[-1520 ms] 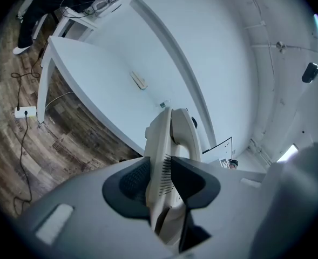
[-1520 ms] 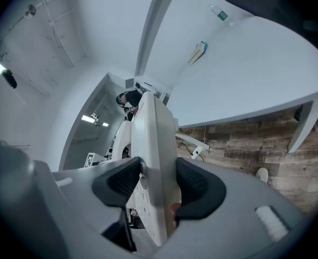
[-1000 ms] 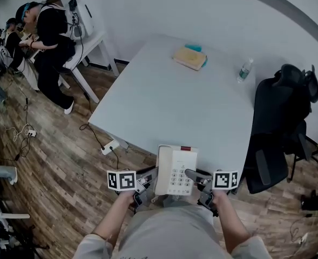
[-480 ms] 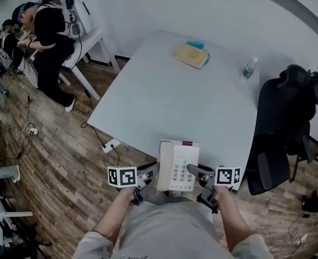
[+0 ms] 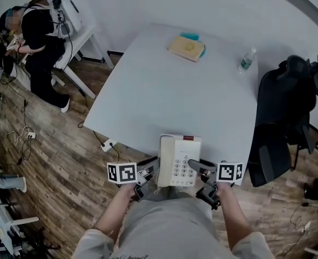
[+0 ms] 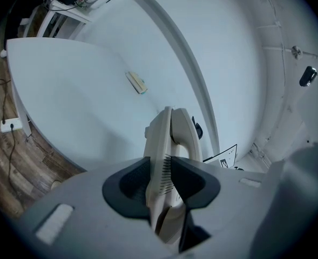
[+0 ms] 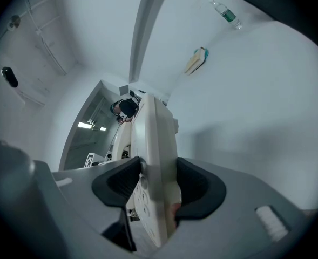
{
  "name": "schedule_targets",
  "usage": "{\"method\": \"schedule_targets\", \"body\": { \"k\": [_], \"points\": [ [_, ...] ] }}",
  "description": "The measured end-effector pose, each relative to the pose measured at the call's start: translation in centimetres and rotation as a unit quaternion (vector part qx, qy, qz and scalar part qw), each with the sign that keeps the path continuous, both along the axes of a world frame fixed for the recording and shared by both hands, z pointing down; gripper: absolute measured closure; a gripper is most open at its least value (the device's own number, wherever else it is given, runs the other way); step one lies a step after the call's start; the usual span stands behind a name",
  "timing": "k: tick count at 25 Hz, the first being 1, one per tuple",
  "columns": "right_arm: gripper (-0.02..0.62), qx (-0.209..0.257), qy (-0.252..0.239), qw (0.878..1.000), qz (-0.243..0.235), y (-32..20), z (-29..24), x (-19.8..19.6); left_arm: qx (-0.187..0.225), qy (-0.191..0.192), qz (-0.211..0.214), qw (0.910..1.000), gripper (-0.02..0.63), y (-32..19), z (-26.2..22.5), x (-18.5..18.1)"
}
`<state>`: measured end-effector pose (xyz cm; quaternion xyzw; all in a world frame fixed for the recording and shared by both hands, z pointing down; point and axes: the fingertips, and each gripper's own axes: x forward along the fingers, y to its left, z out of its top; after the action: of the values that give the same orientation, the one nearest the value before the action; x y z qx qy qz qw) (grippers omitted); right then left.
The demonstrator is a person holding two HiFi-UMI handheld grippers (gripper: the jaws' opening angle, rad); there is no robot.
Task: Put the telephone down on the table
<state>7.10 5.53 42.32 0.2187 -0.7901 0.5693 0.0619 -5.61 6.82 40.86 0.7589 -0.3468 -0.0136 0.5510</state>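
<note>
A cream desk telephone (image 5: 178, 160) with a keypad and its handset on the left hangs over the near edge of the white table (image 5: 169, 96). My left gripper (image 5: 150, 172) is shut on the phone's left side, its jaws pinching the phone body (image 6: 167, 161) edge-on. My right gripper (image 5: 196, 170) is shut on the right side, clamping the keypad edge (image 7: 156, 177). The phone's far end lies over the table; its near end reaches past the edge toward my body.
A tan book on a teal one (image 5: 186, 47) lies at the table's far side, a water bottle (image 5: 246, 61) at the far right. A black office chair (image 5: 285, 117) stands right of the table. People sit at a desk (image 5: 34, 31) at far left. Wooden floor (image 5: 56, 161) lies below.
Both grippers have carried the telephone slightly forward, so more of it is over the table's near edge. The grip on it is unchanged.
</note>
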Motion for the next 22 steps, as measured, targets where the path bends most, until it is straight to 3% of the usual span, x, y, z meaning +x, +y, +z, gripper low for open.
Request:
{"method": "schedule_targets", "body": {
  "k": [22],
  "points": [
    [0.373, -0.028, 0.007, 0.999, 0.035, -8.4, 2.5, -1.3, -0.028, 0.002, 0.046, 0.9985, 0.474, -9.4, 2.6, -1.3]
  ]
}}
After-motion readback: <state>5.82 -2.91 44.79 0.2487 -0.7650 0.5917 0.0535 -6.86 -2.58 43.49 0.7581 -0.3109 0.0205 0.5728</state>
